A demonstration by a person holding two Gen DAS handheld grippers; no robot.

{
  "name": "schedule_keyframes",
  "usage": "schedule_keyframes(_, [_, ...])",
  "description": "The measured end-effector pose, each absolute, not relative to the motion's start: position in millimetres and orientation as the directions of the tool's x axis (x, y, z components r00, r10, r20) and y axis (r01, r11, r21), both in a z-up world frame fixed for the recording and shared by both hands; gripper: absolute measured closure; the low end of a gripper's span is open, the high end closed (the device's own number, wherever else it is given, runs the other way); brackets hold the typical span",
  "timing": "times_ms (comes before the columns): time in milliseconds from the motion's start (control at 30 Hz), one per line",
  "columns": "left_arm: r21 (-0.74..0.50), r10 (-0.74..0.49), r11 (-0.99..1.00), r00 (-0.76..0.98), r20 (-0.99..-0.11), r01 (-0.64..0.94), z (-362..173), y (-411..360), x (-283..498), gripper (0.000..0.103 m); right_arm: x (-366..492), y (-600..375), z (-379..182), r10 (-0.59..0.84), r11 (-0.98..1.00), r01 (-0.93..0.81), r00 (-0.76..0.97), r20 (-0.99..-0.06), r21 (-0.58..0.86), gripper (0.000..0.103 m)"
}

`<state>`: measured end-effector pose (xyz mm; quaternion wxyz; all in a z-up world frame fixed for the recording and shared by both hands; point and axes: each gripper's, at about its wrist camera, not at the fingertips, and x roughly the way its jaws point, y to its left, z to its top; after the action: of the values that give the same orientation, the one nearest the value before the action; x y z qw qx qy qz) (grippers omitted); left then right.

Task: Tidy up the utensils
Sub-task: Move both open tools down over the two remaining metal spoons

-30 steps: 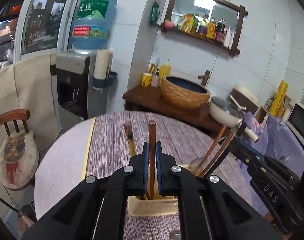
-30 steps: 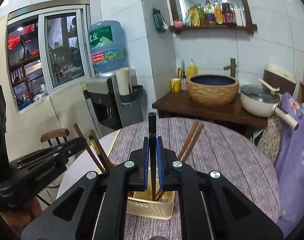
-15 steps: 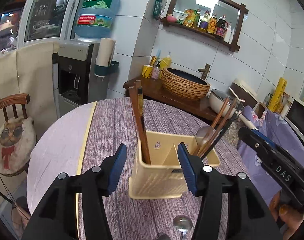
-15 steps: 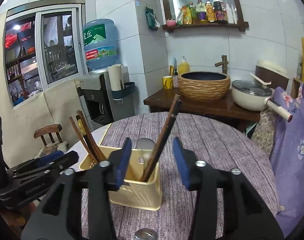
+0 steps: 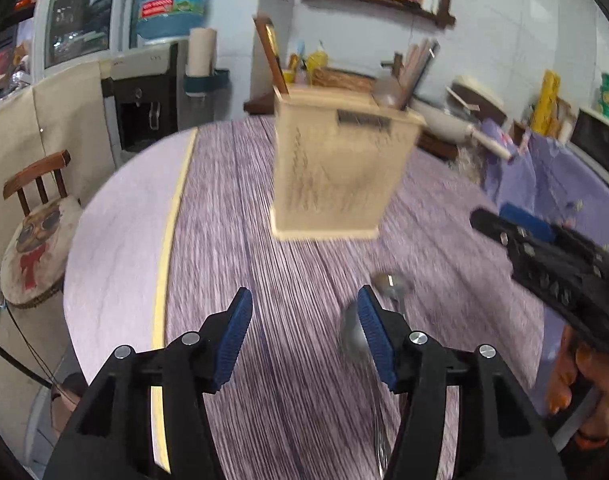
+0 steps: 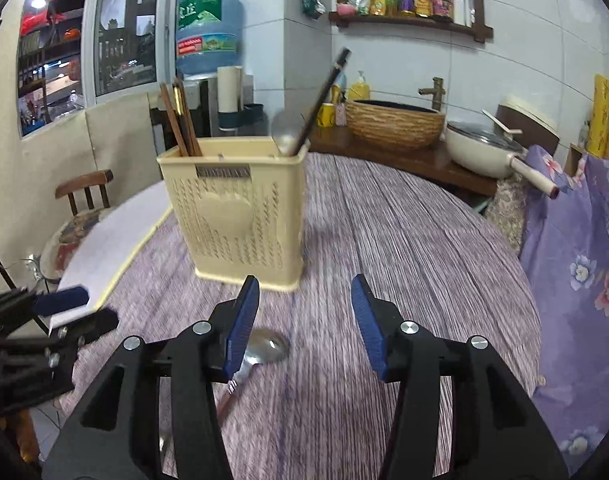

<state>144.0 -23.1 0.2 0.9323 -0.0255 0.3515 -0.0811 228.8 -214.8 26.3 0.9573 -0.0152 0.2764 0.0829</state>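
done: chopsticks (image 6: 182, 120) in holder (image 6: 240, 216) | left: spoon (image 6: 264, 346) on counter (image 6: 404, 248) | left claw (image 5: 302, 330) wide open, empty | right claw (image 6: 304, 322) wide open, empty

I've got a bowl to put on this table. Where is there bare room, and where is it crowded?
Bare striped cloth lies to the right of the yellow utensil holder, toward the purple floral fabric. Beyond the holder it looks open too. The near edge is crowded: a metal spoon lies there between the left gripper and the right gripper.
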Motion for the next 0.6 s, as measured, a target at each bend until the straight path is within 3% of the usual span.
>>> schedule_keyframes(367, [-0.072,-0.182,0.980,0.689,-0.701,0.185,-44,-50,92,0.049,202,-241,-18,0.137,0.990,-0.093,0.791,-0.597,0.104,0.054])
schedule_keyframes(600, [-0.063,-0.167,0.983,0.686,-0.709,0.174,-53,-57,96,0.054,196,-238,-23,0.141,0.989,-0.083,0.785,-0.604,0.122,0.054])
